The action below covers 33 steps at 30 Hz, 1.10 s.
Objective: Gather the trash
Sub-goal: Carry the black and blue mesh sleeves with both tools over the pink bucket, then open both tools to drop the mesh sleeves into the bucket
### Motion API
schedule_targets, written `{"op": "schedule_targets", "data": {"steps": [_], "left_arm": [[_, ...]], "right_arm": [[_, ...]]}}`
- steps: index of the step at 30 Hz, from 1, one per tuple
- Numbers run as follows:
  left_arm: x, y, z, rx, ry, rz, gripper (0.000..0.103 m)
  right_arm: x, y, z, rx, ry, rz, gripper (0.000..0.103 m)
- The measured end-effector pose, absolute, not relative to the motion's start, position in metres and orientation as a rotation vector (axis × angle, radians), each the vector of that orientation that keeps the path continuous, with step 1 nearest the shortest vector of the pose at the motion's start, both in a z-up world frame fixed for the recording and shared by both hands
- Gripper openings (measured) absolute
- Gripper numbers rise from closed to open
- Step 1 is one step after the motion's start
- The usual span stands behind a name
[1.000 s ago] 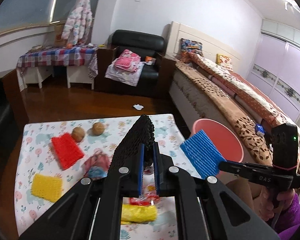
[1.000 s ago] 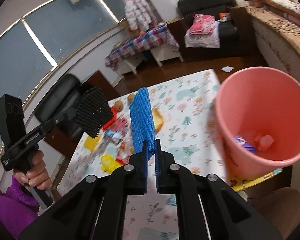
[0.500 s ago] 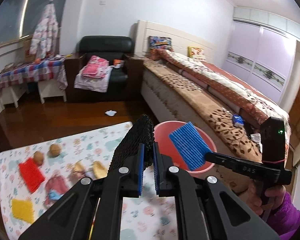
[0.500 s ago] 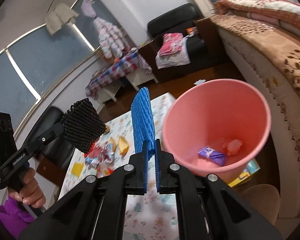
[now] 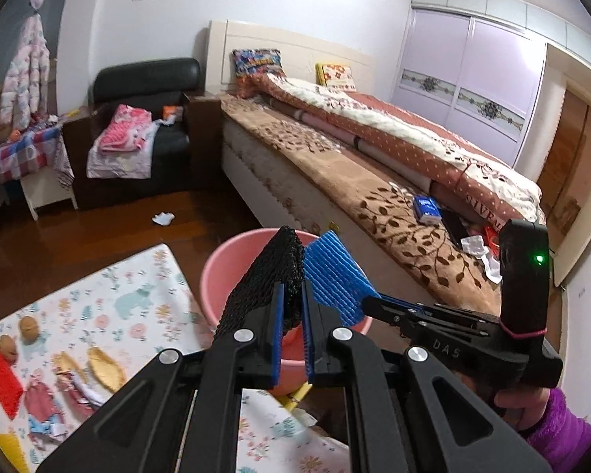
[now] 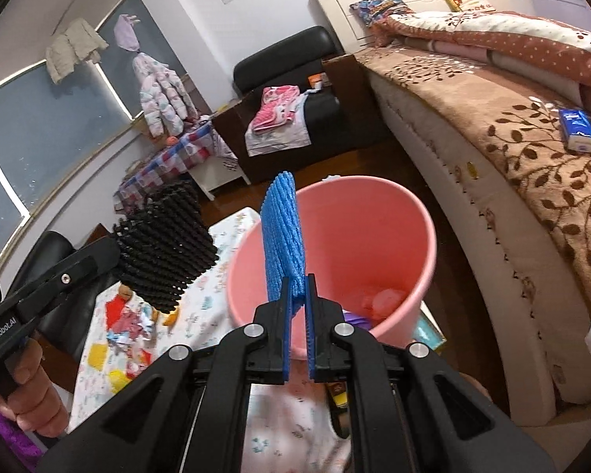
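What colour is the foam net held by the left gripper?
Black, clearest in the right wrist view.

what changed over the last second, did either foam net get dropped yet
No drop yet. Both hand-held grippers swung away from the table toward the pink bin: the left hand-held gripper now holds the black foam net in front of the bin's mouth, and the right hand-held gripper has the blue foam net there too. Both jaws stayed clamped; the scraps on the table are unmoved.

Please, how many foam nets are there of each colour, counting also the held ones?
Black net: 1
Blue net: 1
Red net: 1
Yellow net: 1
Total: 4
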<state>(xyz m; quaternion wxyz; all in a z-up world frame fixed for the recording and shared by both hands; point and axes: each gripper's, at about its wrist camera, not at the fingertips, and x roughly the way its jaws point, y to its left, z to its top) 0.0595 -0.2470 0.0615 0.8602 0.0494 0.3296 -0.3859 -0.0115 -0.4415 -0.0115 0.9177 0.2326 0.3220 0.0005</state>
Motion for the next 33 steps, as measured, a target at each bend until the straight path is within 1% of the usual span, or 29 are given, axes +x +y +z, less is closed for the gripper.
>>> {"op": "schedule_targets", "data": {"steps": [8, 17, 18, 21, 22, 24, 27, 28, 30, 31, 32, 33], "left_arm": [[0.08, -0.275, 0.036, 0.117, 0.784, -0.836, 0.008], [0.092, -0.293, 0.026, 0.131, 0.802, -0.834, 0.01], [0.092, -0.295, 0.026, 0.131, 0.801, -0.834, 0.011], [0.095, -0.295, 0.026, 0.124, 0.802, -0.832, 0.02], [0.096, -0.295, 0.026, 0.121, 0.804, -0.833, 0.027], [0.097, -0.293, 0.026, 0.115, 0.808, -0.829, 0.036], [0.098, -0.288, 0.028, 0.105, 0.801, -0.827, 0.036], [0.098, -0.286, 0.029, 0.1, 0.799, -0.826, 0.036], [0.099, -0.281, 0.031, 0.088, 0.796, -0.824, 0.037], [0.099, -0.28, 0.033, 0.083, 0.794, -0.823, 0.037], [0.099, -0.277, 0.034, 0.077, 0.79, -0.823, 0.037], [0.099, -0.275, 0.036, 0.072, 0.787, -0.823, 0.038]], "right_arm": [[-0.01, -0.454, -0.023, 0.495, 0.676, -0.033, 0.006], [-0.003, -0.455, -0.031, 0.498, 0.685, -0.053, 0.006], [-0.002, -0.455, -0.031, 0.498, 0.685, -0.055, 0.006], [-0.001, -0.456, -0.034, 0.507, 0.687, -0.057, 0.007], [0.0, -0.456, -0.035, 0.512, 0.689, -0.057, 0.007], [0.001, -0.457, -0.037, 0.52, 0.696, -0.056, 0.007], [0.002, -0.458, -0.039, 0.535, 0.704, -0.051, 0.007], [0.003, -0.458, -0.04, 0.537, 0.704, -0.05, 0.009], [0.003, -0.458, -0.039, 0.538, 0.702, -0.05, 0.02], [0.003, -0.457, -0.038, 0.541, 0.694, -0.049, 0.03], [0.003, -0.456, -0.038, 0.543, 0.688, -0.049, 0.035], [0.002, -0.456, -0.037, 0.543, 0.681, -0.051, 0.035]]}}
